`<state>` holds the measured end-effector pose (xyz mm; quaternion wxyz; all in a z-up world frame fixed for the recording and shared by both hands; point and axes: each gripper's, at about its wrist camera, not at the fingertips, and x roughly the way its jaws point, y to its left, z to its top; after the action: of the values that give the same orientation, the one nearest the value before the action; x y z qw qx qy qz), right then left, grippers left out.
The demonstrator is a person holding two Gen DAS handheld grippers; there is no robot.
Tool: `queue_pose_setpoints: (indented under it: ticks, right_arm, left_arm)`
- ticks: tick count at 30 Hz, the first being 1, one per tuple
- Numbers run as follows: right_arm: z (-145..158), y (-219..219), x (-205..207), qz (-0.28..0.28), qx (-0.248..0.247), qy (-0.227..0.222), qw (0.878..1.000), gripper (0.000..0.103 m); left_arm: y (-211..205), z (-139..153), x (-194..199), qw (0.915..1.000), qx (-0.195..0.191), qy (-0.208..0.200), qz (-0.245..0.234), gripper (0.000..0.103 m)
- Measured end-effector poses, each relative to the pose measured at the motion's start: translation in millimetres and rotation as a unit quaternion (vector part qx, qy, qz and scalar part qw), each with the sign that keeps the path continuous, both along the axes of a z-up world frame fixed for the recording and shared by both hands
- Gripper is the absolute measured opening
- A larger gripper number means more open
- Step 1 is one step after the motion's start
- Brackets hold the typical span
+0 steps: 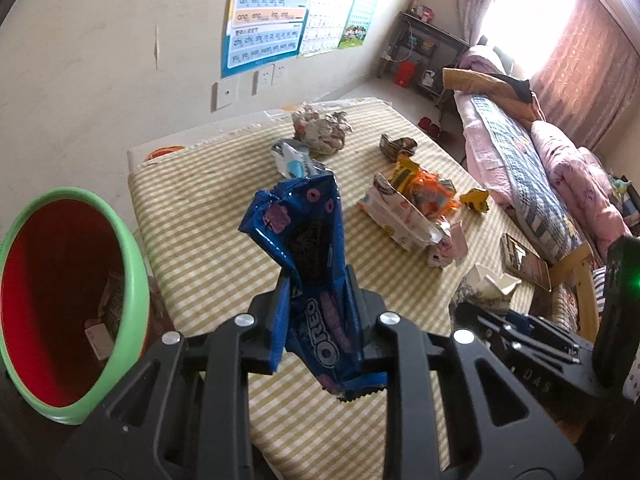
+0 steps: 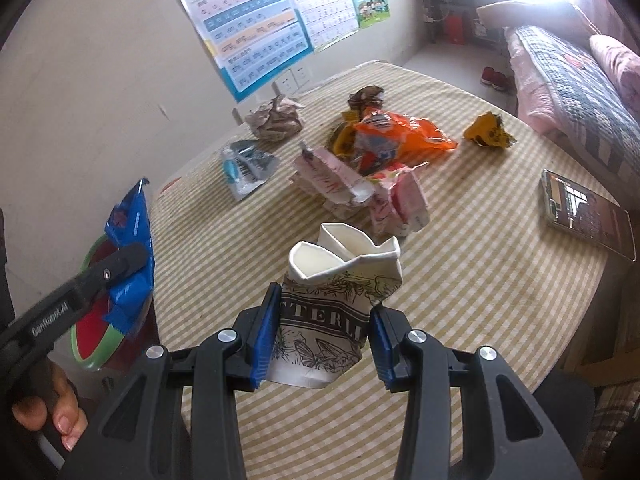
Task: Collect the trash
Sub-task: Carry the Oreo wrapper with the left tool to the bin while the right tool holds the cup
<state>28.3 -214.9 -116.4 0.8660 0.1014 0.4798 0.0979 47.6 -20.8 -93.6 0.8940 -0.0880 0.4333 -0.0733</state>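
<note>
Two grippers were in use, each clamped on one piece of trash. Nearest the right wrist camera, the right gripper pointed steeply down over the table, its blue pads pressed against both sides of a crushed white paper cup printed with black line drawings, the cup standing upright between the fingers with its folded rim toward the table's middle. The left gripper likewise tilted downward, its jaws closed tight on a blue Oreo wrapper, which stuck up and forward past the fingertips, above the table's near left edge. A hand gripped that tool's handle at the lower left of the right wrist view. Just left of the wrapper stood one bin, red inside with a green rim, beside the table, with some scraps lying at its bottom. Further on, the striped tablecloth carried roughly seven loose pieces: a pink-and-white carton with another crumpled pink pack touching it, an orange packet, a small yellow wrapper, a grey-blue pouch, a ball of crumpled paper and a brown wrapper. One phone lay near the right edge. On the far wall hung three posters.
</note>
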Motion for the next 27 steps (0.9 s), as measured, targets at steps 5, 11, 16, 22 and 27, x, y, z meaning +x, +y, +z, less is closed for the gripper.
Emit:
queue_pose_setpoints:
  ticks: [5,11,16,22,27]
  right_arm:
    - [-1.5,11.4,-2.4,0.013,-0.007,0.004,1.0,0.04]
    - [-0.4,24.1,-5.7,0.027,-0.015,0.003,1.0,0.04]
    - [0.6,33.3,-7.6,0.039,-0.022,0.003,0.999,0.04]
    - [-2.1,44.4,-9.0,0.054,-0.029,0.007,0.998,0.04]
    - [-2.7,53.2,-10.0,0.064,-0.035,0.009,0.997,0.04]
  left_arm:
    - [6.8,1.0,-2.3,0.9999,0.003,-0.006,0.008,0.024]
    - [14.6,-1.8,-3.6,0.9999,-0.004,-0.002,0.013,0.024]
    - [20.3,-0.4,-5.4,0.9998,-0.01,-0.007,0.017,0.024]
    - [33.9,0.0,-6.7,0.9994,-0.015,-0.008,0.032,0.024]
    - [44.2,-2.6,-9.3,0.999,-0.017,-0.004,0.041,0.024]
